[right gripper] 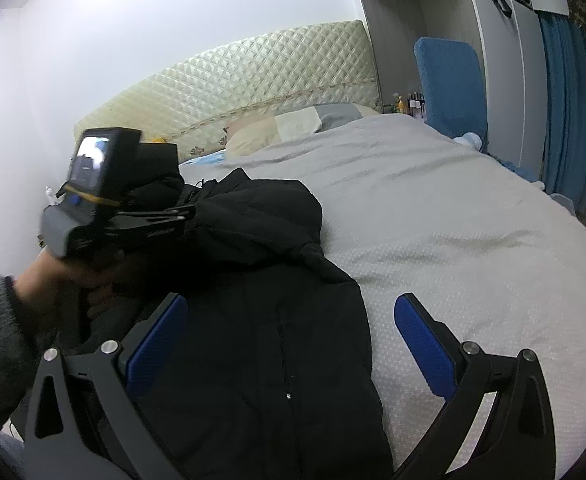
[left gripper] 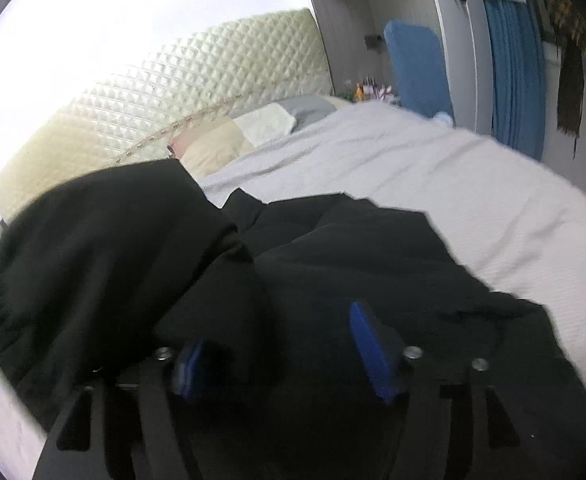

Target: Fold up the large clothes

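The left gripper (left gripper: pixel 285 356) is standing with its blue pads (left gripper: pixel 369 350) parted; black cloth is lying between them and draping over the left-hand pad, so whether it is still pinched cannot be told for sure, though the pads do not look pressed together. The right gripper (right gripper: pixel 293 344) is hovering with its jaws wide apart, holding nothing, one pad over the black padded jacket (right gripper: pixel 253 320) and the other over the grey bedspread (right gripper: pixel 433 200).

The jacket is lying on the near side of the bedspread, its hood end bunched toward the quilted headboard (right gripper: pixel 233 88). One sleeve (left gripper: pixel 93 260) with a ribbed cuff is lying folded across the body, so the fold seems to be only beginning; the other side and the lengthwise folds look still to be done.

Counted: one jacket, two grippers, one patchwork pillow (right gripper: pixel 285 124) below the headboard, one blue chair back (right gripper: pixel 449 84) beside the bed.
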`<state>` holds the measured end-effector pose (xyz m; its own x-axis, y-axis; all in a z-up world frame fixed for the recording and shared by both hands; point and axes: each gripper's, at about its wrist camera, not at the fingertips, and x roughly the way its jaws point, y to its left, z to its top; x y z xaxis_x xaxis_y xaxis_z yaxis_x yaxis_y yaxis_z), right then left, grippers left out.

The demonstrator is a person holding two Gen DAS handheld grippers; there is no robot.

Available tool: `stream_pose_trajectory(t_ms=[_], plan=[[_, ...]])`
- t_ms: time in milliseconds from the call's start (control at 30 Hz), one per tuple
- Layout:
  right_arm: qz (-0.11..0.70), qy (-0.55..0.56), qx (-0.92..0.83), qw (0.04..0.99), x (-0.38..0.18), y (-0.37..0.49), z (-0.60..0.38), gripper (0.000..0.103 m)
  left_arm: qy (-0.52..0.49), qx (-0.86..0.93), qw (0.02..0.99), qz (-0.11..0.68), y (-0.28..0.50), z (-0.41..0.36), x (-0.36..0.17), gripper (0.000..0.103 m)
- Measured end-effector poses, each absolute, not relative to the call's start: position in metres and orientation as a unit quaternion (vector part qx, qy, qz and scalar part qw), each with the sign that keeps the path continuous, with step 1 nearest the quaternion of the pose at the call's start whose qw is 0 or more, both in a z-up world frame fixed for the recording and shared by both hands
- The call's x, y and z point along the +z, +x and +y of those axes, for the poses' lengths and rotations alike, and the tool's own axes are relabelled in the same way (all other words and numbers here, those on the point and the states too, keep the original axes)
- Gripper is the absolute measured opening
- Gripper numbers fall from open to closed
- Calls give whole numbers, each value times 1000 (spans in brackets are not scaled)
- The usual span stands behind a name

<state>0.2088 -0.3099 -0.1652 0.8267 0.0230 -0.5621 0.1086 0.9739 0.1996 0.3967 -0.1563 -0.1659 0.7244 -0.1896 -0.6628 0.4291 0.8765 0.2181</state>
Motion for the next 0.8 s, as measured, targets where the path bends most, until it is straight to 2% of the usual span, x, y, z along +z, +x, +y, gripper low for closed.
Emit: stream_pose_trajectory(t_ms=[200, 433, 633, 800], plan=[[288, 90, -13, 953, -161, 207, -295, 103, 115, -174, 928, 308, 346, -123, -134, 68], [285, 94, 19, 954, -155, 195, -278, 103, 25, -125, 939, 319, 299, -57, -110, 68], [295, 65, 41, 952, -156, 205, -247, 103, -14, -86, 948, 306, 276, -6, -115, 68], [319, 35, 96, 942, -157, 252, -204, 103, -20, -72, 947, 313, 285, 28, -130, 68]])
